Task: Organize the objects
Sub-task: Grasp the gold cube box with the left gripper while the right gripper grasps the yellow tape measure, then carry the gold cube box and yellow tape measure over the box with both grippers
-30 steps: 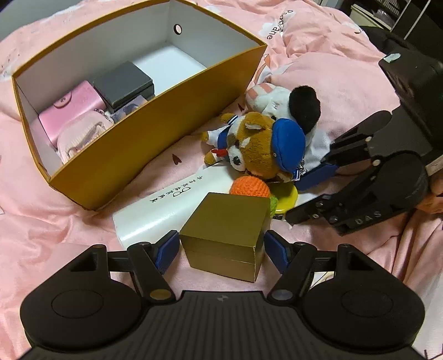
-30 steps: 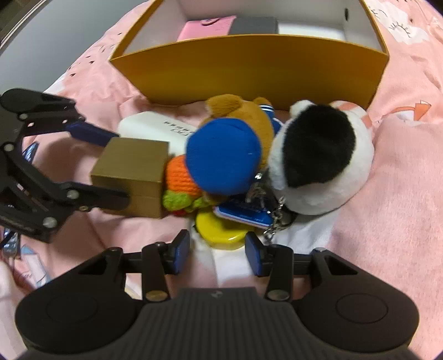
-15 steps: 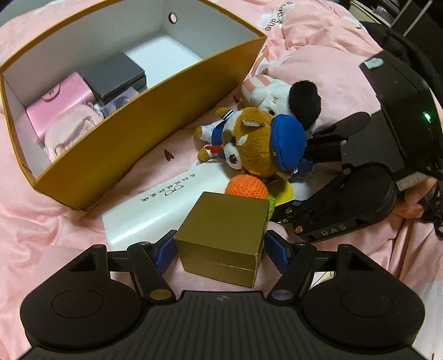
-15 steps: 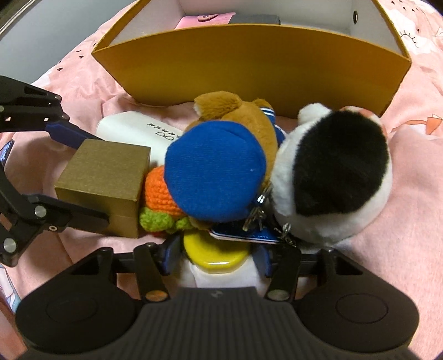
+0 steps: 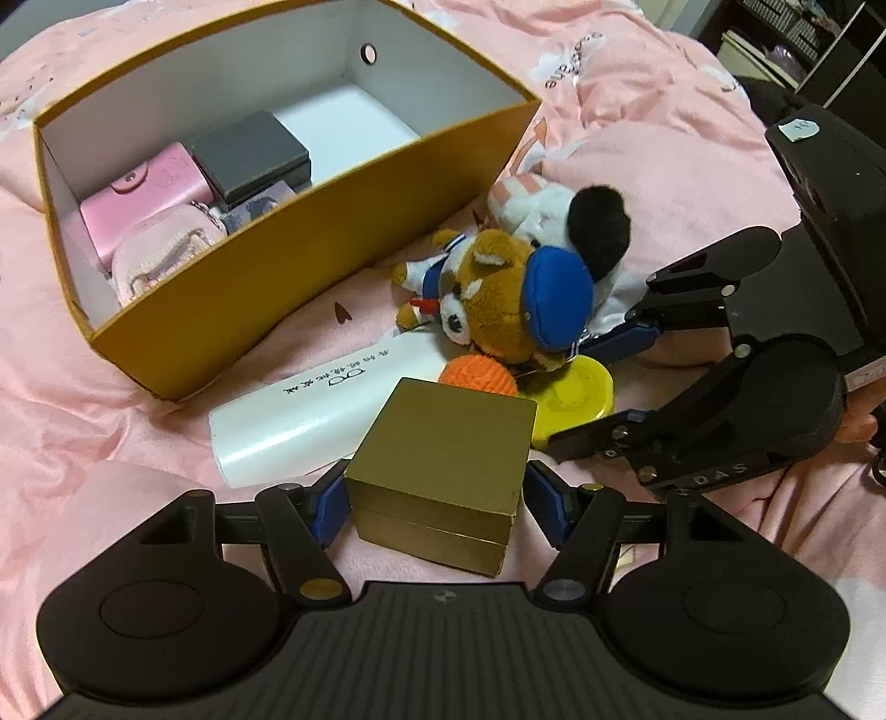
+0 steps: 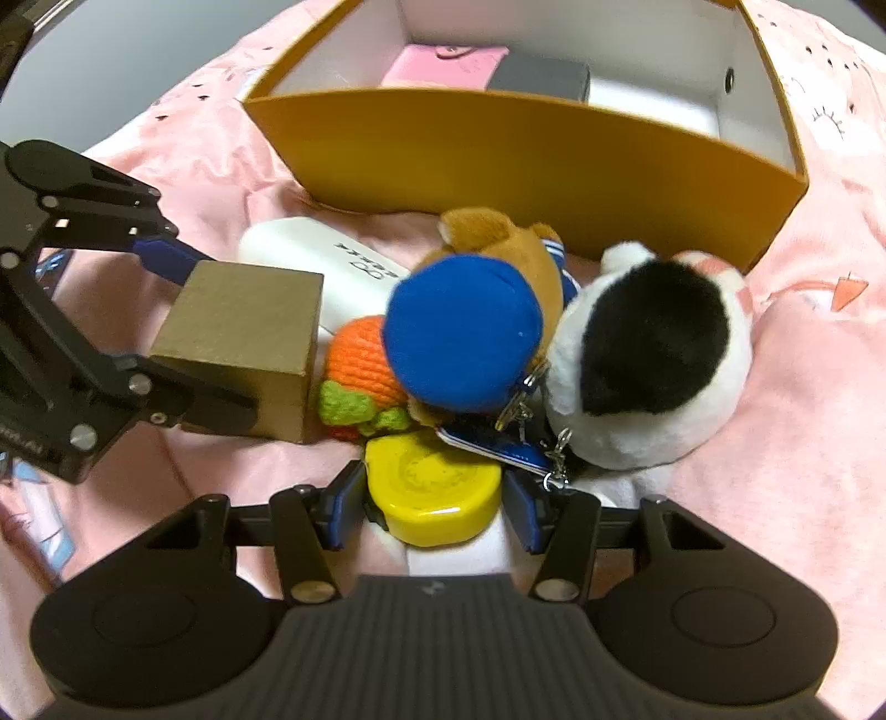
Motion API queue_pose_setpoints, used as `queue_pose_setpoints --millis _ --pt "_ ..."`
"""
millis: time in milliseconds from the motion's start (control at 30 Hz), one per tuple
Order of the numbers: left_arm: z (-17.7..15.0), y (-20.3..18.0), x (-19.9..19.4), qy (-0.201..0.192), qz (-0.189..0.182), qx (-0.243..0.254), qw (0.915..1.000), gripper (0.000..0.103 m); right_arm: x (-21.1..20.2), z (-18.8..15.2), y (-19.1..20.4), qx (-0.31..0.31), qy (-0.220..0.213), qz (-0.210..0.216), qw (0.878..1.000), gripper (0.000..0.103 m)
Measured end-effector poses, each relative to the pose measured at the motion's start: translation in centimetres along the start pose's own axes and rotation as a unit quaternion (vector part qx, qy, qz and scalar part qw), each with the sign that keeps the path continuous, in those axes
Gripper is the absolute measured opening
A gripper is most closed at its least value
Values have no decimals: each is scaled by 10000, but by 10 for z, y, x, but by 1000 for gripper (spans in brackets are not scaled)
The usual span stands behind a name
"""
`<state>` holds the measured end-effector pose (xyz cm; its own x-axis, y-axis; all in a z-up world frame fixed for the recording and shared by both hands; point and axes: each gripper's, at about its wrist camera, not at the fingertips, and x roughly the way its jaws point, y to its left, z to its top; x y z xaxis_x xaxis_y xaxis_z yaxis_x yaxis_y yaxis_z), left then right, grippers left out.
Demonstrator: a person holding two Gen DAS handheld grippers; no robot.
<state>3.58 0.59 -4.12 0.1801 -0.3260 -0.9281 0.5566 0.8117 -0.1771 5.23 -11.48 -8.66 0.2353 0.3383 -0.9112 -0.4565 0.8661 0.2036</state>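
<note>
A gold cube box [image 5: 443,443] lies on the pink bedding between the pads of my left gripper [image 5: 437,498]. Its jaws are closing, and a thin gap still shows at the right pad. The right wrist view shows that gripper [image 6: 221,338] straddling the same box [image 6: 243,315]. My right gripper [image 6: 434,501] is open around a yellow round case [image 6: 437,493], pads close beside it. A keychain tag from the brown plush with a blue cap [image 6: 459,332] lies over the case's far edge. Beside it lie a white-and-black plush [image 6: 648,360] and an orange knitted piece [image 6: 360,360].
An open orange storage box [image 5: 277,277] stands behind the pile, holding a pink pouch [image 5: 149,188] and a grey case [image 5: 249,155]; its right half shows bare white floor. A long white box [image 5: 310,410] lies beside the gold box. Dark furniture [image 5: 803,50] stands at the far right.
My right gripper has come forward and its jaws have widened, so the yellow case now sits between the pads. My left gripper's jaws have narrowed toward the gold box.
</note>
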Motion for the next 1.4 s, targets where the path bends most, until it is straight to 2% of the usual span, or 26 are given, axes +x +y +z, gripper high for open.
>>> queue_pose_setpoints --millis 267,567,767,967,1167,1400 --pt "3 2 -28 -270 -9 -163 9995 76 -37 5 10 -318 -109 343 9988 56" --pt "20 8 -56 -623 308 -28 9976 76 -80 28 11 -489 -538 681 9950 56" --pt "36 17 -68 -765 535 124 9956 75 -96 53 1 -522 -834 471 9940 56" --pt "57 27 -65 -801 744 203 9938 75 -93 83 -16 -407 -979 230 9941 56" --pt "80 46 -55 -860 933 55 9919 75 -74 113 -29 -283 -988 125 9946 56" --pt "113 81 -35 -833 1018 -526 9899 75 -51 149 -51 -4 -880 158 9960 56"
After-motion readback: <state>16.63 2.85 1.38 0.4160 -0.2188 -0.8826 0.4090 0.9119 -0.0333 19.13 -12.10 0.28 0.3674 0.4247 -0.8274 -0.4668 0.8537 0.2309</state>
